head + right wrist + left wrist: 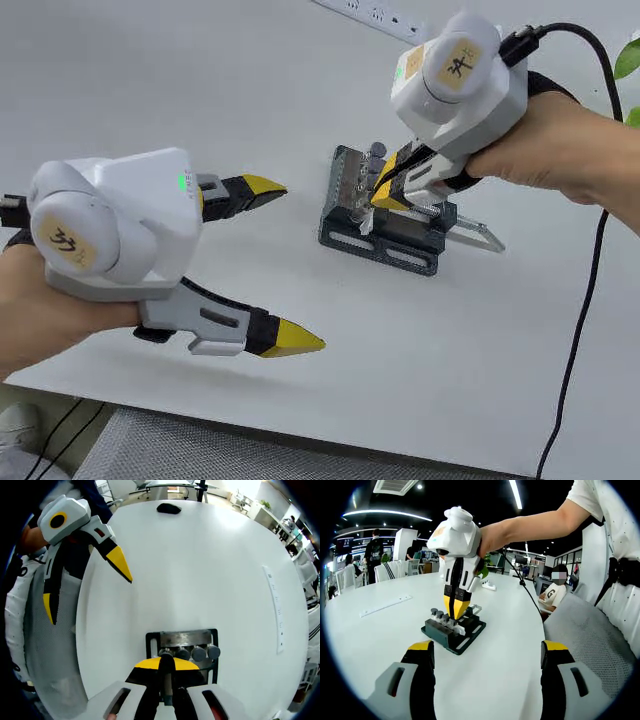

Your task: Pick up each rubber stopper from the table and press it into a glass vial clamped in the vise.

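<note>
Over the dark metal vise (400, 250), right tongs (374, 201) pinch closed; left tongs (303, 265) gape wide.

Head view above, gripper views toward vise (400, 250)

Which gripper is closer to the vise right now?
Right. The right gripper has its tips down at the vise; the left gripper hangs open, well off to the side of it.
</note>
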A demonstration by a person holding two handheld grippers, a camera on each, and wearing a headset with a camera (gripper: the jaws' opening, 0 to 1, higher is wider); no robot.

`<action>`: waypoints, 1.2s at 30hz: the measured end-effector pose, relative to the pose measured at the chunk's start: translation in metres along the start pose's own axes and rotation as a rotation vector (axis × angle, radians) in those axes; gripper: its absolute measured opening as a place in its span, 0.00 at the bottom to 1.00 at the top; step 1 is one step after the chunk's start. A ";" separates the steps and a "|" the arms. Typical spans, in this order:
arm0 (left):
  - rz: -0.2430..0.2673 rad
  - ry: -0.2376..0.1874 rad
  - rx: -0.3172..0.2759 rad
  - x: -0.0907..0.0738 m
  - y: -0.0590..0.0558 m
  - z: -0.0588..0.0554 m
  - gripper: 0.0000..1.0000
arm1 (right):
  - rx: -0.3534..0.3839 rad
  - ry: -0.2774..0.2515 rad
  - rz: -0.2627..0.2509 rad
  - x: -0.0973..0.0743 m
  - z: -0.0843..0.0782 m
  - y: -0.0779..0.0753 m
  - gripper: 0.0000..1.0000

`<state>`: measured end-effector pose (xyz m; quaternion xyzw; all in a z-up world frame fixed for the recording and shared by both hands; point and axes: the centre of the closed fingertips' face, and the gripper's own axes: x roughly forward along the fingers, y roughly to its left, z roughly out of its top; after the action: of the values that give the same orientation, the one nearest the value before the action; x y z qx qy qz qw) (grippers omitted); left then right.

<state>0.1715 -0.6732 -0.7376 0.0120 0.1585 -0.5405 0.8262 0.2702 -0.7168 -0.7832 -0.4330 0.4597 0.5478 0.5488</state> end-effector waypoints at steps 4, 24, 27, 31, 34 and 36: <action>0.002 -0.002 -0.002 0.000 0.001 -0.001 0.87 | -0.005 0.011 0.001 0.001 -0.001 0.000 0.02; 0.005 -0.022 -0.015 0.001 0.002 0.000 0.85 | -0.020 0.062 -0.004 0.003 0.000 0.002 0.01; 0.007 -0.023 -0.015 0.002 0.001 0.001 0.85 | -0.024 0.072 -0.006 0.003 -0.001 0.002 0.01; 0.007 -0.028 -0.016 0.002 0.002 0.002 0.85 | -0.020 0.078 -0.007 0.004 -0.001 0.000 0.01; 0.005 -0.028 -0.014 0.003 0.001 0.002 0.85 | -0.016 0.082 -0.006 0.004 -0.002 0.000 0.01; 0.006 -0.032 -0.016 0.003 0.002 0.003 0.85 | -0.015 0.084 -0.007 0.005 -0.001 0.000 0.01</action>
<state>0.1751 -0.6754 -0.7360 -0.0029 0.1498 -0.5368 0.8303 0.2700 -0.7170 -0.7879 -0.4613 0.4767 0.5308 0.5275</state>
